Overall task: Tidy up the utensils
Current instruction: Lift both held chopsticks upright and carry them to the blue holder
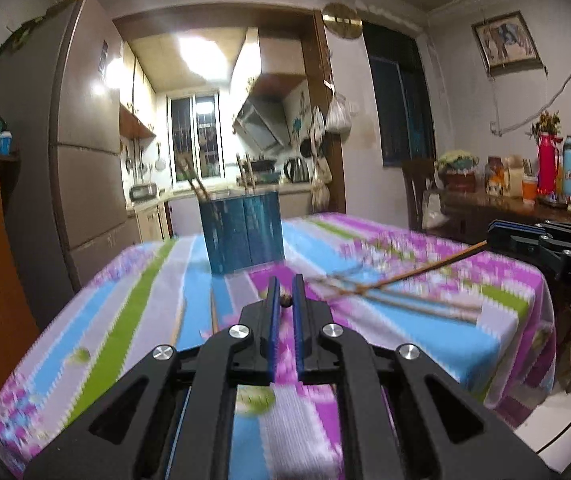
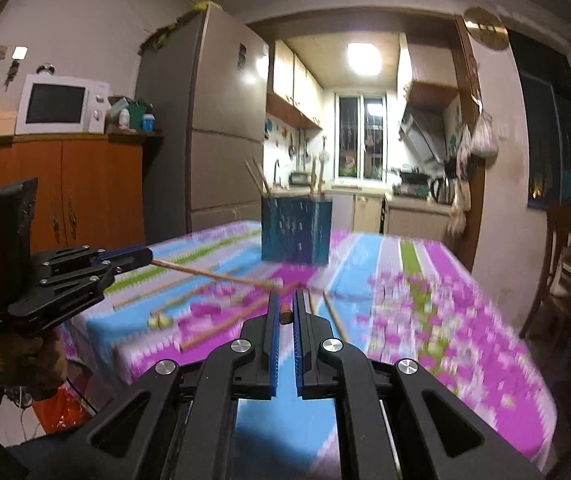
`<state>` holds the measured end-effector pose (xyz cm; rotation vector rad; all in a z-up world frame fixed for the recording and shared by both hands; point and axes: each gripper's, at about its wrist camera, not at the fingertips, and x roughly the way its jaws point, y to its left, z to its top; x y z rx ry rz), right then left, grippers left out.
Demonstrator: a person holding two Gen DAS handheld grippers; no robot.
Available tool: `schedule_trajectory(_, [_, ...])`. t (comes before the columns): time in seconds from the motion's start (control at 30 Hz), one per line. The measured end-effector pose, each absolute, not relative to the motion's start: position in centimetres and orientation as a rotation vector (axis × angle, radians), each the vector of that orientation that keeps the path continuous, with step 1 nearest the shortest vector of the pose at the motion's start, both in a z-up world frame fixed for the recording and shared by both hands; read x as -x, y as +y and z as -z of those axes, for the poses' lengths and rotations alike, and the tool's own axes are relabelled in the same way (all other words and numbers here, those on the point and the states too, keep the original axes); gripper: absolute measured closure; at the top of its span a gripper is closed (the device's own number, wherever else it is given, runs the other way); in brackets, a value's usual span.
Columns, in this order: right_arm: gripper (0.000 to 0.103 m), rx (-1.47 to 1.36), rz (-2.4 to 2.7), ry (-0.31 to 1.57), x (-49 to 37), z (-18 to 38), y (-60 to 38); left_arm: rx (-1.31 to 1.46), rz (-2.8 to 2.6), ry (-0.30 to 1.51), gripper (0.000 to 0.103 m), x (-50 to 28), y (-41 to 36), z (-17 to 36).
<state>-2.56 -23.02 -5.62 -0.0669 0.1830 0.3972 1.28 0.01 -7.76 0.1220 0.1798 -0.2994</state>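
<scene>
A blue utensil holder (image 1: 243, 232) stands at the far middle of the table, with chopsticks sticking up from it; it also shows in the right wrist view (image 2: 296, 230). My left gripper (image 1: 284, 300) is shut on a wooden chopstick (image 2: 213, 275) that points out over the table; only its end shows between the fingers in its own view. My right gripper (image 2: 284, 316) is shut on another chopstick (image 1: 417, 274), seen long in the left wrist view. Several loose chopsticks (image 2: 225, 322) lie on the tablecloth in front of the holder.
The table has a striped pink, blue and green cloth (image 1: 425, 320). A fridge (image 1: 81, 152) and an orange cabinet (image 2: 57, 192) with a microwave (image 2: 61, 104) stand to the left. A side table with flasks (image 1: 549, 168) and a chair are to the right.
</scene>
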Motion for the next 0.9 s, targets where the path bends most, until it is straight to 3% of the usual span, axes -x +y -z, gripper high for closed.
schedule_trajectory(0.27, [0.096,0.090,-0.445,0.123,-0.7,0.4,-22.8,-0.119,0.327,0.102,0.098,-3.9,-0.7,2.7])
schedule_trajectory(0.9, [0.096,0.083,-0.491,0.313,-13.0,-5.1,-20.2,-0.072,0.360,0.166,0.098,-10.9,-1.1,-2.7])
